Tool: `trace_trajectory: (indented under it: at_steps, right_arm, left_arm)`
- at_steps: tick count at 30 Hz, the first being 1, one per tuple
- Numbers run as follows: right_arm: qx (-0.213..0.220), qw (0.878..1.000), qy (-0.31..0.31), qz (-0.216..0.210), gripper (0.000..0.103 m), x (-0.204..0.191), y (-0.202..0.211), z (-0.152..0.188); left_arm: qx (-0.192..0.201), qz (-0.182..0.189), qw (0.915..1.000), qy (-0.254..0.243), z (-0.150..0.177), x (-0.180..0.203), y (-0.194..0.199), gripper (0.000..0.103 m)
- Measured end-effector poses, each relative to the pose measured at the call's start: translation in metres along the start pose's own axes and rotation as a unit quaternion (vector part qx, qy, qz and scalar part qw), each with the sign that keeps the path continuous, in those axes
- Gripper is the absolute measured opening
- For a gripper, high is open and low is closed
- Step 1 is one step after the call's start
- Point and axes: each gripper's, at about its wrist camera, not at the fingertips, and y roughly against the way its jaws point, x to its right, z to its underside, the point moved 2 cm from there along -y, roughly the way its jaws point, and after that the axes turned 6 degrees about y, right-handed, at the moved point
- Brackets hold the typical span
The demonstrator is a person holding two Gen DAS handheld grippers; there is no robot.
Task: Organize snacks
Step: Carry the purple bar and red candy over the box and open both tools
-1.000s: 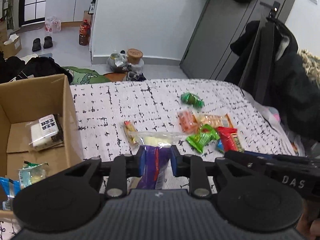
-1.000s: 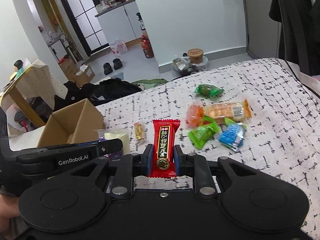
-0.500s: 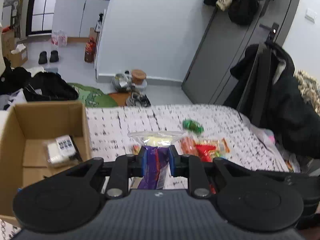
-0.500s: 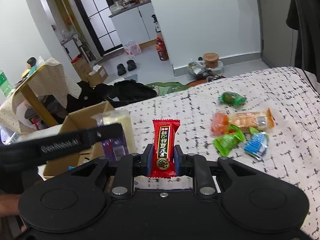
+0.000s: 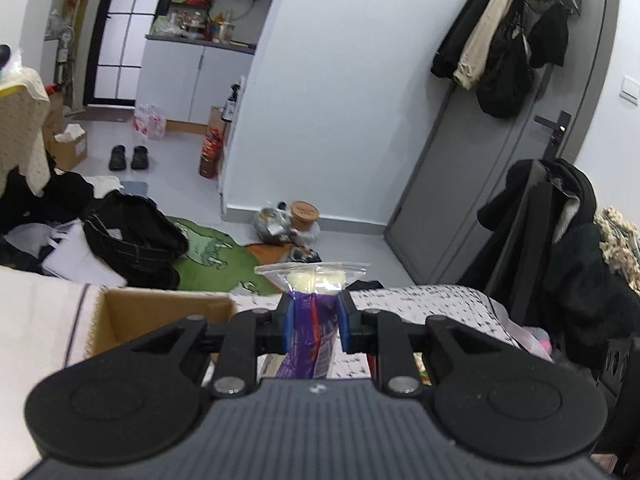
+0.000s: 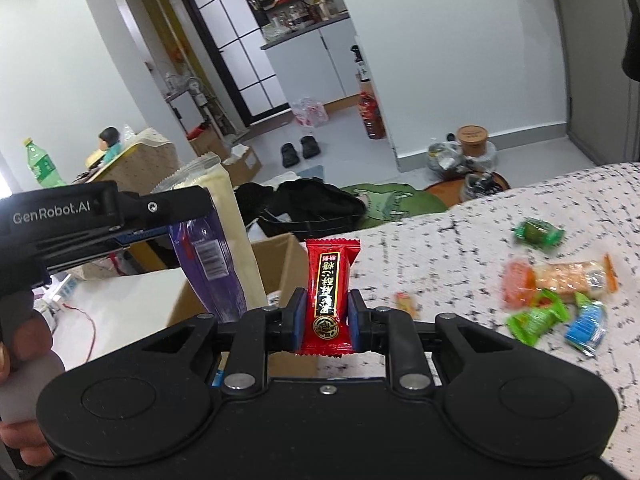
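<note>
My left gripper (image 5: 314, 326) is shut on a purple and clear snack bag (image 5: 310, 332) with a pale yellow cake showing at its top. It hangs in the air above the far corner of the cardboard box (image 5: 160, 312). Seen from the right wrist, that same snack bag (image 6: 216, 248) is lifted at the left, over the box (image 6: 280, 264). My right gripper (image 6: 326, 320) is shut on an upright red candy packet (image 6: 328, 296), near the box's right side. Several wrapped snacks lie on the speckled cloth (image 6: 520, 208), among them a green packet (image 6: 538, 232) and an orange cracker pack (image 6: 560, 280).
A person's hand (image 6: 20, 352) holds the left gripper at the lower left. Clothes and a green mat (image 5: 208, 256) lie on the floor beyond the bed. Coats hang on a rack (image 5: 560, 248) to the right. A small yellow-red candy (image 6: 406, 304) lies near the box.
Both grippers rose and swung left toward the box. The left one lifted the purple bag high, so the box's inside dropped out of its view. The red packet stayed clamped.
</note>
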Motion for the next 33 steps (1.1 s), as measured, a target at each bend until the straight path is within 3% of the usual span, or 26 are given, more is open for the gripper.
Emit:
trace_trajectory:
  at_steps: [16, 28, 31, 33]
  right_arm:
    - [-0.017, 0.999, 0.027, -0.044, 0.021, -0.045, -0.037, 0.000]
    - [-0.040, 0.998, 0.037, -0.042, 0.021, -0.062, -0.065, 0.007]
    - [-0.042, 0.997, 0.044, -0.043, 0.023, -0.068, -0.071, 0.007]
    - [-0.042, 0.997, 0.052, -0.039, 0.026, -0.071, -0.074, 0.006]
  left_arm:
    - [-0.019, -0.085, 0.9954, 0.038, 0.004, -0.073, -0.006, 0.021]
    - [-0.055, -0.123, 0.9898, 0.045, 0.022, -0.114, -0.032, 0.025]
    - [-0.054, -0.125, 0.9894, 0.049, 0.024, -0.118, -0.032, 0.032]
    - [-0.053, -0.125, 0.9893, 0.053, 0.025, -0.120, -0.032, 0.050]
